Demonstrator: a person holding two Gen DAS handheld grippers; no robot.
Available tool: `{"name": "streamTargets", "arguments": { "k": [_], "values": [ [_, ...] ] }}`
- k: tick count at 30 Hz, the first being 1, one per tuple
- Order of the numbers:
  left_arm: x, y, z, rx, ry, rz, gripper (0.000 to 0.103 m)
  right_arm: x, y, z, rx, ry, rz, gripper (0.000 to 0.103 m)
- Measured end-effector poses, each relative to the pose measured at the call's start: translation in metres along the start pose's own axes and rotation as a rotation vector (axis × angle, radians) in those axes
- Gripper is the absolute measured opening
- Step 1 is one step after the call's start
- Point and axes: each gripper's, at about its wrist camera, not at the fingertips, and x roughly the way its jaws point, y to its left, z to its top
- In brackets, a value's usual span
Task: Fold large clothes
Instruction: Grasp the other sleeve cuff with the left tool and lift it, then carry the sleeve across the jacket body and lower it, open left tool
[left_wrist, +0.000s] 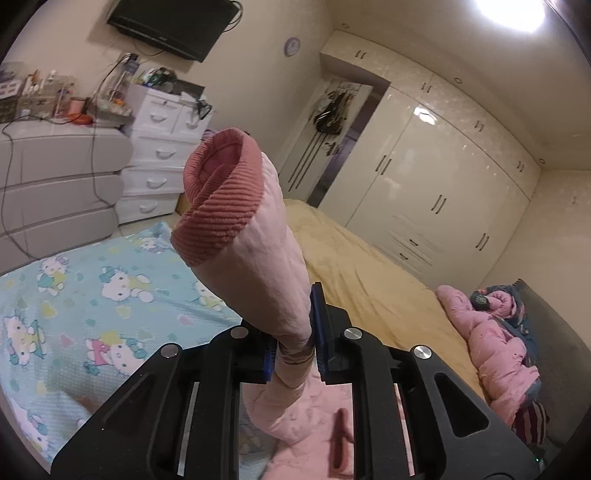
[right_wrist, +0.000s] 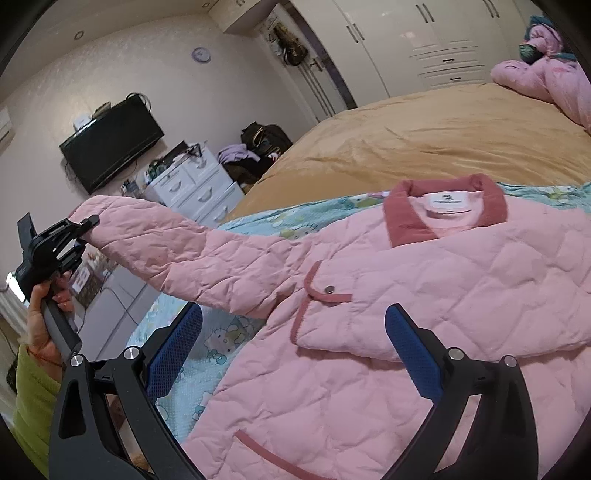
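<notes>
Pink quilted jacket (right_wrist: 369, 314) lies across the bed (right_wrist: 424, 140); left gripper (left_wrist: 293, 354) pinches its raised sleeve (left_wrist: 255, 258), right gripper (right_wrist: 293, 350) gapes empty above. Thin grip, cuff (left_wrist: 216, 206) may slip.

Pink quilted sleeve (left_wrist: 258, 258) pinched in left hand-held gripper (left_wrist: 293, 354), cuff (left_wrist: 218, 195) upward.

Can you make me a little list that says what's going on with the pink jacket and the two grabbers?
garment: pink quilted jacket, lying on the cartoon-cat sheet
sleeve: lifted off the bed, stretched out sideways
cuff: dark pink ribbed, sticking up past the jaws
left gripper: jaws shut on the sleeve
right gripper: jaws open, empty, above the jacket front
collar: dark pink, white label showing
behind: tan bedspread
</notes>
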Motion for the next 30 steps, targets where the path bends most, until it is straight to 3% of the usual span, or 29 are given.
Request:
{"name": "streamTargets", "arguments": {
  "k": [19, 30],
  "values": [
    [-0.003, -0.105, -0.031, 0.138, 0.024, -0.147, 0.006, -0.059, -0.062, -0.006, 0.106, -0.098, -0.028, 0.099],
    [0.018, -0.173, -0.08, 0.258, 0.12, -0.29, 0.006, -0.091, -0.092, -0.008, 0.15, -0.148, -0.086, 0.099]
  ]
}}
